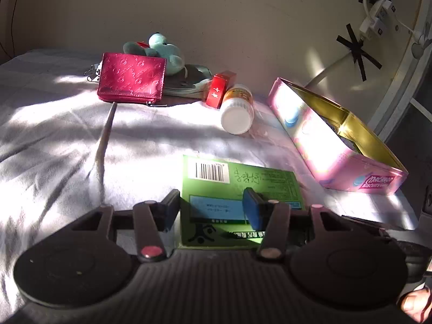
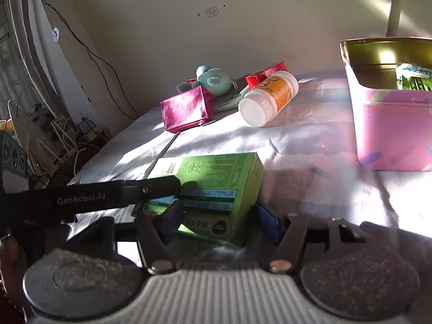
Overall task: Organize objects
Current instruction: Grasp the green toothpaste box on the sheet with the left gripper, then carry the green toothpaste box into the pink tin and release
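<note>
Left wrist: my left gripper stands apart over the flat green cardboard box at six o'clock, not clamped.

Right wrist: my right gripper straddles the box's near end; contact unclear. I judge it light, stiff, crushable; grip the narrow sides.

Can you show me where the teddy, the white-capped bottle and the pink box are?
teddy (image 1: 164, 51), left wrist view, on its turquoise body.
bottle (image 2: 267, 100), right wrist view, on its side near the white cap.
pink box (image 1: 324, 145), left wrist view, on its sunlit long wall.
</note>
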Available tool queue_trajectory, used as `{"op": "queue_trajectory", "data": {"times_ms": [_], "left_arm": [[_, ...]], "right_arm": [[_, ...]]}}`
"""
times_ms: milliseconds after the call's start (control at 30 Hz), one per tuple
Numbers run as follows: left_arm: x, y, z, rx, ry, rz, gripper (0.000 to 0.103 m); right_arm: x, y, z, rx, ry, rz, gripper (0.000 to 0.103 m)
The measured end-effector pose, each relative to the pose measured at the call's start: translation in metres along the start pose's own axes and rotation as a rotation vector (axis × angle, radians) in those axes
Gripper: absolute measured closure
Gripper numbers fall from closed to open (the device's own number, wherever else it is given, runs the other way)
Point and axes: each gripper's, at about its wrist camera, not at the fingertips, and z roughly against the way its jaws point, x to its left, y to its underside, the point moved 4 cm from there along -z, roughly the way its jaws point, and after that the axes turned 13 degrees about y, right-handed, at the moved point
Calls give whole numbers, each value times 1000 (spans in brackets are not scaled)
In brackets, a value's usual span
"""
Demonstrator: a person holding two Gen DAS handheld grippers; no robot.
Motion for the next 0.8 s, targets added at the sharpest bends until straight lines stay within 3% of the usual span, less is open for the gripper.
{"op": "queue_trajectory", "data": {"times_ms": [200, 400, 567, 800], "left_arm": [[-30, 9, -13, 35, 63, -12, 49], [-71, 13, -25, 45, 127, -93, 49], [-104, -6, -27, -4, 196, -151, 49], [-157, -55, -56, -90, 263, -254, 49]], "right_arm": [[-30, 14, 29, -32, 48, -69, 43], [-54, 25, 59, -100, 124, -94, 43], [-61, 16, 94, -259, 204, -79, 43], [-95, -30, 116, -414, 264, -98, 43]]}}
